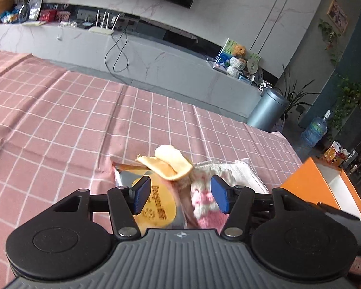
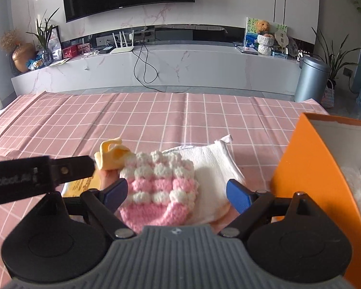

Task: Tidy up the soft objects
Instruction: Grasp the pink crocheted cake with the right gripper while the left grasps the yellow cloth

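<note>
The right gripper (image 2: 177, 193) was seen spread wide above the pink-and-white knitted piece (image 2: 160, 187), the pads not touching it. The left gripper (image 1: 180, 196) was likewise spread over a blurred foil packet (image 1: 154, 202), partly hidden. Beyond lay a yellow cloth (image 1: 167, 165) and white towel (image 2: 211, 166). The orange box (image 2: 308, 168) was cut off, its contents possibly white stuffing.

- Left gripper (image 1: 180, 193): tilted downward, jaws parted, blue pads (image 1: 142, 193) pressing on nothing.
- Right gripper (image 2: 178, 192): tilted downward, jaws spread wide, gripping nothing.
- The left one reaches in just beside the right's left finger.
</note>
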`<act>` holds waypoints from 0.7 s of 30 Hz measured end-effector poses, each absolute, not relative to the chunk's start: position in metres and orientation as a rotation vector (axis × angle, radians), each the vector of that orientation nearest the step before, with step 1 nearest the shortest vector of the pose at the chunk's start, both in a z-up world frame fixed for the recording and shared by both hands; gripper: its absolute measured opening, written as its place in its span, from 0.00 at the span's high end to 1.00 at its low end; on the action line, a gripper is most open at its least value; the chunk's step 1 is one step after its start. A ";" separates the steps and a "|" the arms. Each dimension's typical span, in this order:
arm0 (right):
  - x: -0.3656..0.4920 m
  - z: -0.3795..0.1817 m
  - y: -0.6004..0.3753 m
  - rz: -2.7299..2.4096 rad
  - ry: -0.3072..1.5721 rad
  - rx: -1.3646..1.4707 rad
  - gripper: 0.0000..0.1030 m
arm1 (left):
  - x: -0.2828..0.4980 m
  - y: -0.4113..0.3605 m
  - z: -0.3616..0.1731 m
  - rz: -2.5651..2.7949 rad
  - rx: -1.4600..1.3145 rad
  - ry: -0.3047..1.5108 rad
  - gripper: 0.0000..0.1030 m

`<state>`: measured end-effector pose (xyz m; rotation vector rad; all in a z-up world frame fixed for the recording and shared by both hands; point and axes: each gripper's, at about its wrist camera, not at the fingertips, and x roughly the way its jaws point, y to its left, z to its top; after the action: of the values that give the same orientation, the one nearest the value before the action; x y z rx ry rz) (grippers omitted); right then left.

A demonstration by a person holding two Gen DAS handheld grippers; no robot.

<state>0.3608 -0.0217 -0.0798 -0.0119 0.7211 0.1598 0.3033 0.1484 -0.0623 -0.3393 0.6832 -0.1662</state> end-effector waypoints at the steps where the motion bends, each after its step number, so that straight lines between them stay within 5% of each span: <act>1: 0.366 -0.081 -0.020 0.163 0.726 -0.008 0.15 | 0.311 0.148 -0.064 -0.163 -0.347 0.696 0.27; 8: 0.388 -0.096 -0.011 0.197 0.788 0.050 0.08 | 0.355 0.148 -0.081 -0.133 -0.401 0.786 0.24; 14: 0.394 -0.106 -0.007 0.222 0.807 0.050 0.18 | 0.375 0.144 -0.092 -0.113 -0.344 0.814 0.31; 17: 0.392 -0.109 -0.006 0.231 0.810 0.052 0.23 | 0.377 0.141 -0.094 -0.114 -0.320 0.800 0.53; 19: 0.392 -0.111 -0.007 0.237 0.812 0.050 0.28 | 0.378 0.139 -0.096 -0.117 -0.311 0.803 0.77; 21: 0.391 -0.110 -0.008 0.243 0.816 0.054 0.33 | 0.381 0.135 -0.100 -0.135 -0.285 0.816 0.80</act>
<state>0.3913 -0.0080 -0.1103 0.0543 0.8159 0.2430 0.3808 0.1353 -0.1000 -0.2854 0.8162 -0.1348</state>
